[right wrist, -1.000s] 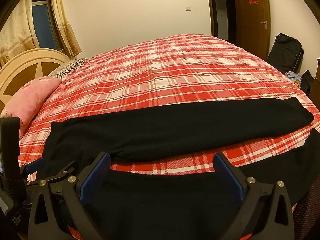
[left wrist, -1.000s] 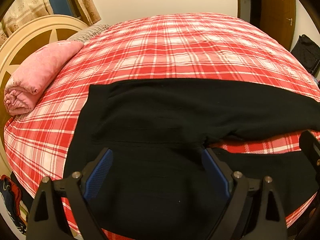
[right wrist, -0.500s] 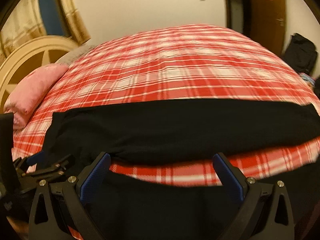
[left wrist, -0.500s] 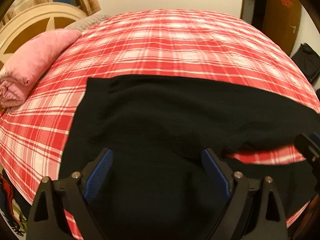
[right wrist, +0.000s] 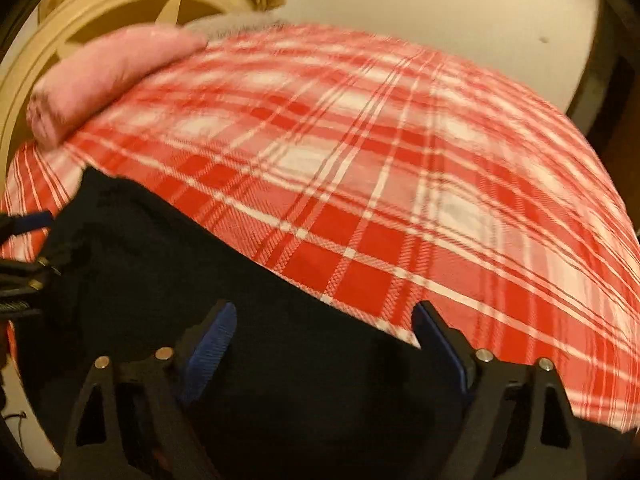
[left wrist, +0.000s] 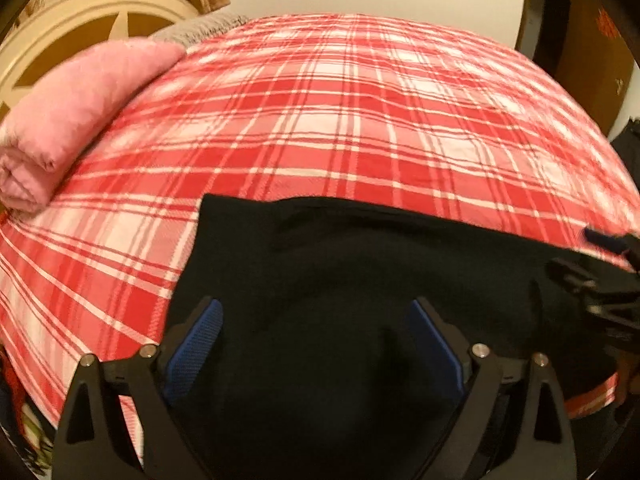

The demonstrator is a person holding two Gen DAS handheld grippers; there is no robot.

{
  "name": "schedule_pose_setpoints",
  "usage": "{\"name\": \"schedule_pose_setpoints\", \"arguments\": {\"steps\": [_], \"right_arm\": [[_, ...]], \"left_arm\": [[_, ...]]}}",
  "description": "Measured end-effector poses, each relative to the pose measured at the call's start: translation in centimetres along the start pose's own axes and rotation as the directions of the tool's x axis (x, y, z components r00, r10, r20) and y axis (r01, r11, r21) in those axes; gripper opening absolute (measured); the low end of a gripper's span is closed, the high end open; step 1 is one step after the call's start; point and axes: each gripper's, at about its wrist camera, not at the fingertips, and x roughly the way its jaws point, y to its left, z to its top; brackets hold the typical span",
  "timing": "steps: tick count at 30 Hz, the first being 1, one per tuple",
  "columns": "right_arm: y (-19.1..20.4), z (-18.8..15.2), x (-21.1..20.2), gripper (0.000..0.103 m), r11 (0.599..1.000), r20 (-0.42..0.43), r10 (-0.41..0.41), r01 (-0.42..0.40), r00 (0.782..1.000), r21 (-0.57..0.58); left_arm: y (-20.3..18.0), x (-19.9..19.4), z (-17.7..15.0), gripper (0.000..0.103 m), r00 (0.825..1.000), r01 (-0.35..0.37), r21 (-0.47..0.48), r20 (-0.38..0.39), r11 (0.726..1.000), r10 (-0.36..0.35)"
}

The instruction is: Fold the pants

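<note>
Left wrist view shows the pants [left wrist: 360,300], black and spread flat near the front edge of the bed [left wrist: 360,120], waistband end toward the headboard [left wrist: 80,20] side, where a rolled pink blanket [left wrist: 72,120] lies. My left gripper [left wrist: 314,334] hangs over the dark cloth with its fingers [left wrist: 196,344] spread wide, nothing between them. My right gripper [right wrist: 324,338] is likewise wide apart and empty, poised over the far edge of the fabric where black meets the red plaid sheet. Whether either touches the cloth I cannot tell; both views are blurred.

I judge the step in hand to be taking hold of the fabric for a fold. To do it well, I should lower both grippers to one edge, pinch all the layers there rather than only the top one, and take matching bites so the fold line runs straight. Soft knit will sag and drag, so I should lift just clear of the bed and keep the span between my grippers taut. Catching the sheet along with the pants is the risk.
</note>
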Motion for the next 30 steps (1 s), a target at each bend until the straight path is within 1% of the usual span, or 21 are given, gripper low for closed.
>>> {"name": "schedule_pose_setpoints", "arguments": {"steps": [1,2,3,4,5,6,7,8,9,10,13,15,17,18,21,23,25,27,29,30], "right_arm": [[-0.3,0.0,0.9,0.069,1.0,-0.035,0.024,-0.024,0.999,0.005],[-0.5,-0.1,1.5,0.068,0.999,-0.048,0.033,-0.033,0.998,0.01],[-0.5,-0.2,1.5,0.067,0.999,-0.031,0.036,-0.036,0.999,0.003],[-0.4,-0.1,1.4,0.06,0.999,-0.019,0.041,-0.042,0.999,-0.012],[-0.2,-0.1,1.4,0.053,0.998,-0.025,0.043,-0.044,0.999,-0.033],[0.0,0.0,1.4,0.037,0.998,-0.029,0.036,-0.037,0.999,-0.047],[0.1,0.0,1.2,0.019,0.997,-0.036,0.049,-0.051,0.998,-0.052],[0.2,0.0,1.0,0.011,0.997,-0.044,0.059,-0.061,0.997,-0.051],[0.3,-0.1,0.6,0.007,0.997,-0.04,0.053,-0.055,0.998,-0.054],[0.5,-0.1,0.1,0.004,0.997,-0.03,0.051,-0.053,0.998,-0.057],[0.9,-0.5,-3.2,0.003,0.996,0.05,0.072,-0.07,0.996,-0.047],[1.5,-1.0,-5.9,0.003,0.995,0.105,0.096,-0.092,0.99,-0.042],[2.6,-2.1,-8.6,0.003,0.994,0.153,0.094,-0.084,0.984,-0.067],[3.5,-3.0,-10.1,0.003,0.993,0.176,0.093,-0.08,0.98,-0.083],[6.0,-5.7,-12.4,0.003,0.99,0.214,0.103,-0.081,0.971,-0.113],[7.9,-8.2,-13.4,0.003,0.987,0.234,0.106,-0.075,0.966,-0.139],[9.7,-10.4,-13.5,0.003,0.985,0.249,0.092,-0.052,0.964,-0.163],[11.1,-12.1,-13.1,0.003,0.983,0.256,0.077,-0.03,0.964,-0.181],[12.3,-13.6,-12.5,0.003,0.98,0.255,0.055,-0.003,0.965,-0.201],[12.8,-14.1,-12.1,0.003,0.977,0.251,0.043,0.012,0.967,-0.212]], "left_arm": [[0.0,0.3,-0.1,0.096,1.0,0.018,-0.002,-0.009,1.0,-0.018],[0.0,0.5,-0.2,0.096,0.999,0.027,0.001,-0.021,1.0,-0.027],[-0.1,0.8,-0.2,0.096,0.999,0.033,0.004,-0.031,0.999,-0.032],[-0.2,1.1,-0.3,0.096,0.999,0.034,0.007,-0.039,0.999,-0.034],[-0.2,1.3,-0.3,0.096,0.998,0.033,0.006,-0.045,0.999,-0.033],[-0.1,1.4,-0.3,0.096,0.998,0.031,0.004,-0.05,1.0,-0.031],[0.1,1.4,-0.3,0.096,0.998,0.029,-0.002,-0.053,1.0,-0.029],[0.2,1.3,-0.4,0.096,0.998,0.03,-0.008,-0.054,1.0,-0.03],[0.4,1.0,-0.4,0.096,0.998,0.034,-0.013,-0.05,0.999,-0.034],[0.6,0.6,-0.5,0.096,0.998,0.038,-0.016,-0.042,0.999,-0.039],[1.3,-1.0,-0.6,0.096,0.999,0.041,-0.014,-0.005,0.999,-0.041],[1.9,-2.3,-0.7,0.096,0.999,0.042,-0.015,0.021,0.999,-0.042],[2.5,-3.4,-0.7,0.096,0.998,0.046,-0.012,0.044,0.999,-0.046],[2.7,-3.8,-0.6,0.096,0.997,0.05,-0.011,0.052,0.999,-0.05],[3.4,-5.5,-0.2,0.096,0.995,0.06,-0.02,0.084,0.998,-0.058],[3.7,-6.1,0.1,0.099,0.993,0.072,-0.038,0.097,0.997,-0.068],[3.8,-6.1,0.2,0.101,0.992,0.095,-0.058,0.09,0.994,-0.089],[3.3,-5.4,0.7,0.101,0.991,0.123,-0.065,0.065,0.99,-0.119],[2.5,-4.0,1.3,0.101,0.99,0.14,-0.068,0.019,0.988,-0.139],[2.2,-2.9,1.8,0.101,0.991,0.132,-0.076,-0.013,0.988,-0.133]]}}
